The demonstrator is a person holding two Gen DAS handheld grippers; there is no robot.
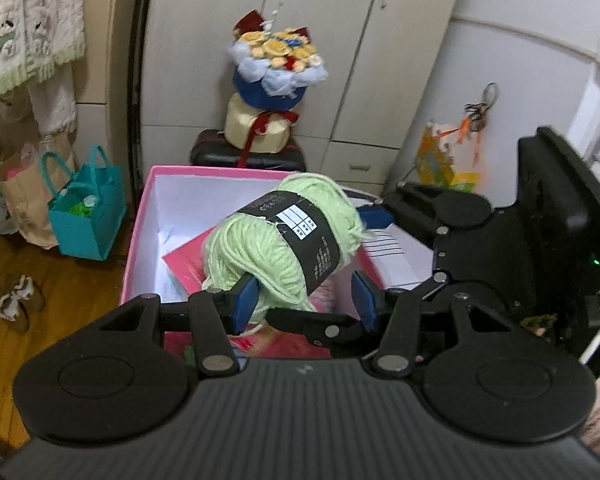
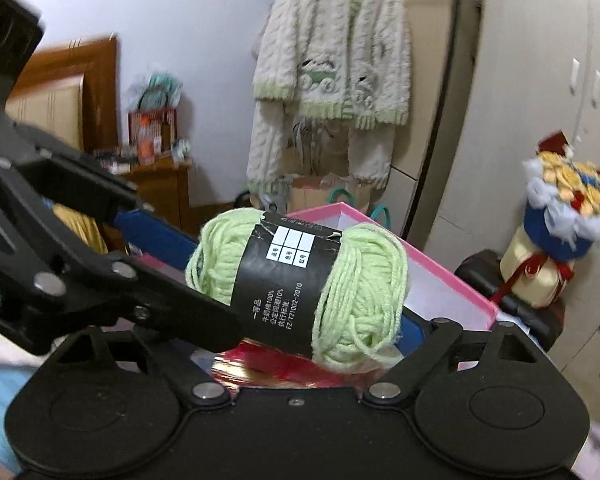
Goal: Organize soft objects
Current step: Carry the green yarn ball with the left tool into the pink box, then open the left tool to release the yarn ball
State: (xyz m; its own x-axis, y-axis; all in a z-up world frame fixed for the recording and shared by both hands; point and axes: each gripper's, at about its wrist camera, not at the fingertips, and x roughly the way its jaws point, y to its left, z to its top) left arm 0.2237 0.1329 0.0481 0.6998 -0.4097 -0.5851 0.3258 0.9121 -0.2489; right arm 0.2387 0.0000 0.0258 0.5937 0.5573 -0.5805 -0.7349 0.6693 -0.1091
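Note:
A light green yarn skein (image 1: 284,240) with a black paper label hangs above the open pink box (image 1: 140,216). My left gripper (image 1: 304,300) has its blue pads wide apart around the skein's near end; the left pad (image 1: 244,300) touches the yarn, the right pad (image 1: 364,300) stands clear. My right gripper (image 1: 364,248) comes in from the right, its blue pads on the skein's far end. In the right wrist view the skein (image 2: 300,284) fills the gap of my right gripper (image 2: 312,300), and the left gripper (image 2: 112,264) reaches in from the left.
The pink box (image 2: 452,284) holds pink and white papers (image 1: 184,260). A teal bag (image 1: 88,216) and a paper bag stand left of it on the wooden floor. A flower bouquet (image 1: 276,68) sits on a black case behind. A wardrobe is at the back; a knitted sweater (image 2: 332,72) hangs there.

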